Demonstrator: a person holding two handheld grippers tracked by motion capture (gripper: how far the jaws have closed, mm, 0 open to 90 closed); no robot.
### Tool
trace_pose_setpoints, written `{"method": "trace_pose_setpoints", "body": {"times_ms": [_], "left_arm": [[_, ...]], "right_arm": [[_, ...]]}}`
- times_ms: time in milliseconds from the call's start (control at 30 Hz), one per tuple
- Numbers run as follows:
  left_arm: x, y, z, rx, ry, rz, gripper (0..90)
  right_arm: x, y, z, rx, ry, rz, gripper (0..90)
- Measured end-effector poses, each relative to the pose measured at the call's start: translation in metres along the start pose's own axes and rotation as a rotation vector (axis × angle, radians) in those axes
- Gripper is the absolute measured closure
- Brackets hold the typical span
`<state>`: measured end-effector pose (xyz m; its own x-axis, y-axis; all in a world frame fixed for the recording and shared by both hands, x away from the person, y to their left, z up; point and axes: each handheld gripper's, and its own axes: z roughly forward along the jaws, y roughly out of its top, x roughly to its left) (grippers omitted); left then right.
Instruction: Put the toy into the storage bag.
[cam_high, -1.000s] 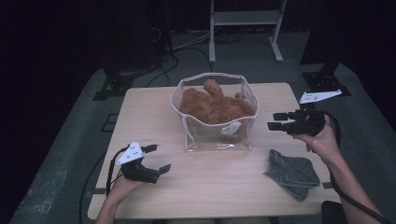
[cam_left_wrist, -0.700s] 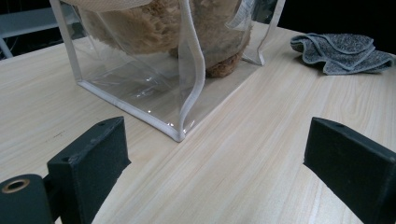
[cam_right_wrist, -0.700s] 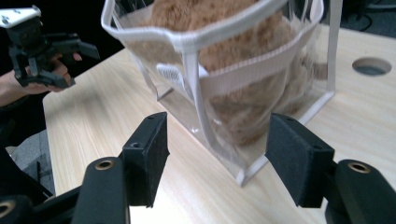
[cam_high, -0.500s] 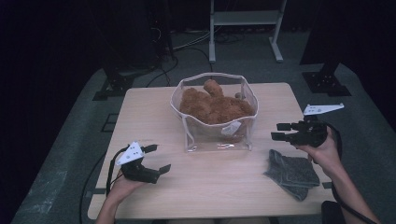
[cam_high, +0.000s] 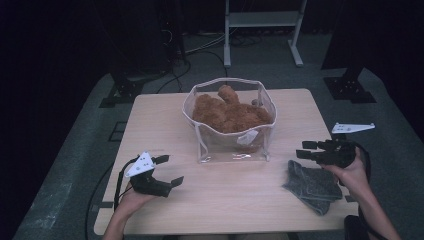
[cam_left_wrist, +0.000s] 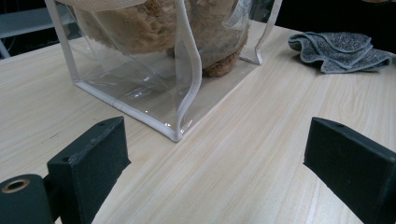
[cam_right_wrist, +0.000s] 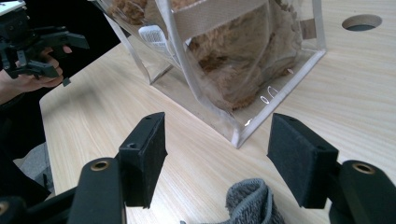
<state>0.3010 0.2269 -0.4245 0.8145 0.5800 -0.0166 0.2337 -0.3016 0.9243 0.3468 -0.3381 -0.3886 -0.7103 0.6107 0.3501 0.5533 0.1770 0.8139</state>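
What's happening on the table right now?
Both tools open: left tool idle, right tool above grey cloth. Cloth untouched. Clear bag nearby, not blocking.

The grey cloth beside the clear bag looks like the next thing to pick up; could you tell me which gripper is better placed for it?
The right gripper, probably. It hovers with open jaws just above the grey cloth, whereas the left gripper sits across the table.

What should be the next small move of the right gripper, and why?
Probably to go down a little more onto the grey cloth and close on its near fold. The right gripper has just been opening its jaws; they stand apart with nothing between them, and the cloth lies on the table just below them, beside the clear bag. The left gripper rests open, apart.
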Motion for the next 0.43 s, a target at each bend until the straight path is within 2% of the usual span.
{"method": "trace_pose_setpoints", "body": {"times_ms": [300, 433], "left_arm": [[-0.001, 0.001, 0.001, 0.001, 0.0, 0.003, 5.2], [-0.001, 0.001, 0.002, 0.006, 0.0, 0.01, 5.2]], "right_arm": [[-0.002, -0.017, 0.0, -0.019, -0.006, 0.025, 34.3], [-0.002, -0.026, 0.0, -0.053, -0.009, 0.033, 34.0]]}}
